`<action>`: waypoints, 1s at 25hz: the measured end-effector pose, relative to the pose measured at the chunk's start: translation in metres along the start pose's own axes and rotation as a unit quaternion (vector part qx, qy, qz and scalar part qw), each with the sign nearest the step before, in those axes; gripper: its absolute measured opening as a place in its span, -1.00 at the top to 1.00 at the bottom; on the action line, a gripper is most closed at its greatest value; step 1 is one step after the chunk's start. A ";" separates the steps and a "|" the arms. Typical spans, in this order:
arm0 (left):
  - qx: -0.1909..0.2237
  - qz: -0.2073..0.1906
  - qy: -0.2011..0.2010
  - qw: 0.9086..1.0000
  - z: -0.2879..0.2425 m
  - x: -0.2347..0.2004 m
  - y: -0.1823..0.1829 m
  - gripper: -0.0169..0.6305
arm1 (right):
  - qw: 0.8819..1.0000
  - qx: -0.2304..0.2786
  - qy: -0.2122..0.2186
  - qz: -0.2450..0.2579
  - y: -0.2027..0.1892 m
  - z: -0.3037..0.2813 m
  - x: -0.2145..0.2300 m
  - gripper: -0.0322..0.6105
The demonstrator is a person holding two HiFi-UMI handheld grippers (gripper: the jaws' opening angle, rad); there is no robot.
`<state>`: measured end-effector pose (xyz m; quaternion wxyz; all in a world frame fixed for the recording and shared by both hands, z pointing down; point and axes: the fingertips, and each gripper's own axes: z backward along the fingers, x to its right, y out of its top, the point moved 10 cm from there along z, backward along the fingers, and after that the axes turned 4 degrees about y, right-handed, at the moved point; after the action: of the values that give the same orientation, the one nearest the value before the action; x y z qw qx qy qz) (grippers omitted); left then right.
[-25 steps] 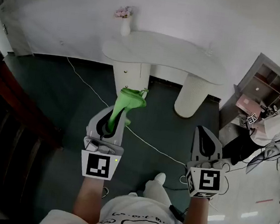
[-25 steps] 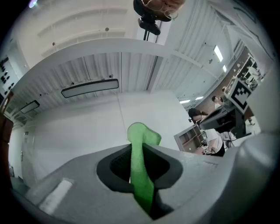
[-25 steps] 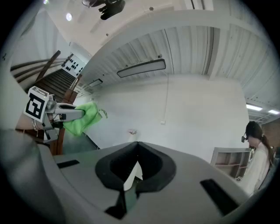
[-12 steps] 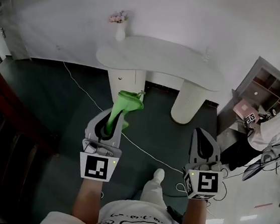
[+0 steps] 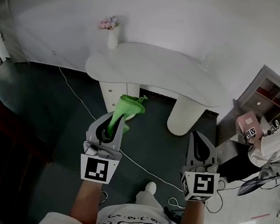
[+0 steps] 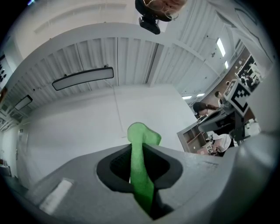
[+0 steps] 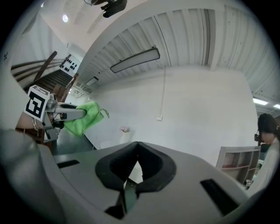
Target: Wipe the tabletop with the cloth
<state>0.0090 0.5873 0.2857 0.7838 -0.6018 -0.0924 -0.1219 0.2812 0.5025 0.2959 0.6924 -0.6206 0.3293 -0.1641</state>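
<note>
1. Cloth (image 5: 126,107) is held pinched between the closed jaws of the left gripper (image 5: 111,123). It is carried in the air short of the table (image 5: 155,68) and has not yet been laid on it.
2. Only a narrow fold is gripped, and the green bulk is left bunched beyond the jaw tips. This is judged to leave a loose wad free to be pressed flat on the tabletop.
3. The right gripper (image 5: 201,142) is kept shut on nothing, held on the near side of the table, roughly in line with its right pedestal (image 5: 185,114). It seems simply to be kept out of the way.
4. The tabletop is seen as a long white slab with rounded edges. It is bare except for a vase (image 5: 112,37) at its far left end and a small item (image 5: 205,63) near its far right edge, too small to be identified. Both would have to be wiped around.
5. The table's far edge is set against the wall (image 5: 217,22), so strokes are bounded there. The curved near edge is the one faced by both grippers.
6. Open dark floor (image 5: 45,97) is left in front of the table and to its left, crossed only by a white cable (image 5: 80,101). To the table's right, room is narrowed by a shelf unit (image 5: 273,95), so approach is judged easiest from the near side.
</note>
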 end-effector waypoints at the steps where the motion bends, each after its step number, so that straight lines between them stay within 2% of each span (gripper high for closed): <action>1: -0.002 0.001 -0.001 1.000 -0.014 0.004 -0.002 0.78 | 1.000 -0.002 0.001 0.000 -0.002 -0.009 0.011 0.89; 8: -0.008 0.003 -0.014 1.000 -0.111 0.041 -0.013 0.78 | 1.000 -0.016 0.006 -0.002 -0.024 -0.059 0.090 0.89; 12: -0.007 0.008 -0.025 1.000 -0.148 0.065 -0.020 0.78 | 1.000 -0.021 0.004 0.000 -0.035 -0.076 0.125 0.89; 25: -0.004 0.034 -0.118 0.992 -0.226 0.122 -0.044 0.78 | 0.998 -0.057 -0.024 -0.005 -0.071 -0.098 0.169 0.89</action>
<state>0.1117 0.3478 0.3036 0.7688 -0.6180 -0.1629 -0.0234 0.3527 0.3082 0.3210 0.6630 -0.6643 0.3180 -0.1340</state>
